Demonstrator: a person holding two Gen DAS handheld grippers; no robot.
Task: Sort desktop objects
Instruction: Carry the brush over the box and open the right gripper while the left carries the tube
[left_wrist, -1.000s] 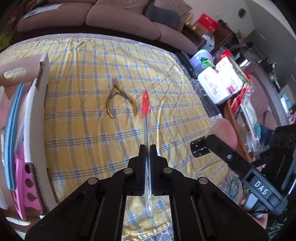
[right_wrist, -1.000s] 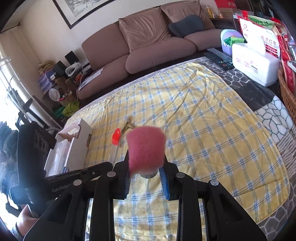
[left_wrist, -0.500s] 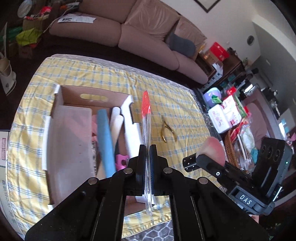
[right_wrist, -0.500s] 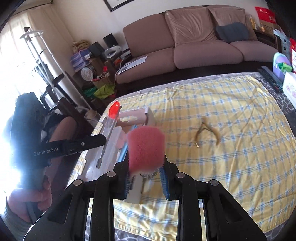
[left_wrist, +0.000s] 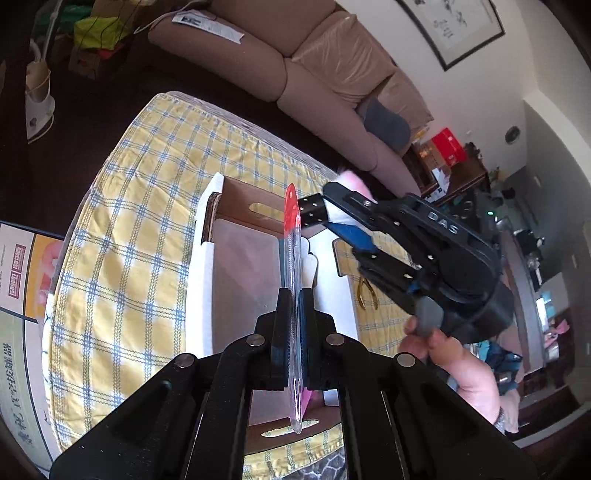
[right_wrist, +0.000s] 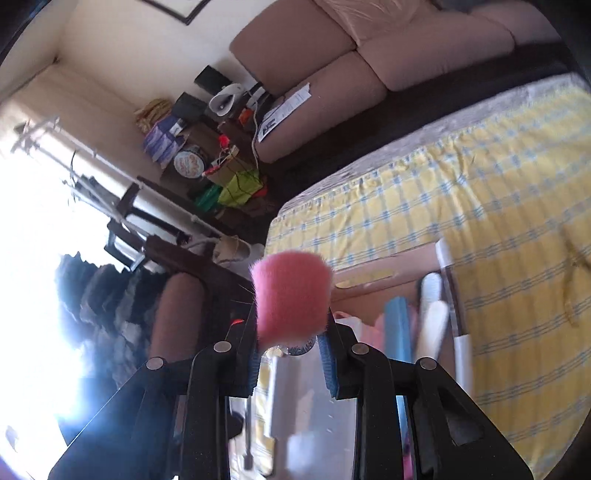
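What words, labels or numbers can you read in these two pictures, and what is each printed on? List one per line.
"DAS": on the side of the right gripper, seen from the left wrist.
Poster beside the table: red label and large characters, too distorted to read.
Paper on the sofa: print too small.
Right wrist view: nothing legible.

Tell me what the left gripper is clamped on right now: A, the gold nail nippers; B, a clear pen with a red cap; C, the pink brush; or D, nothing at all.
B: in the left wrist view the left gripper is shut on the clear pen with a red cap, held over the cardboard box.
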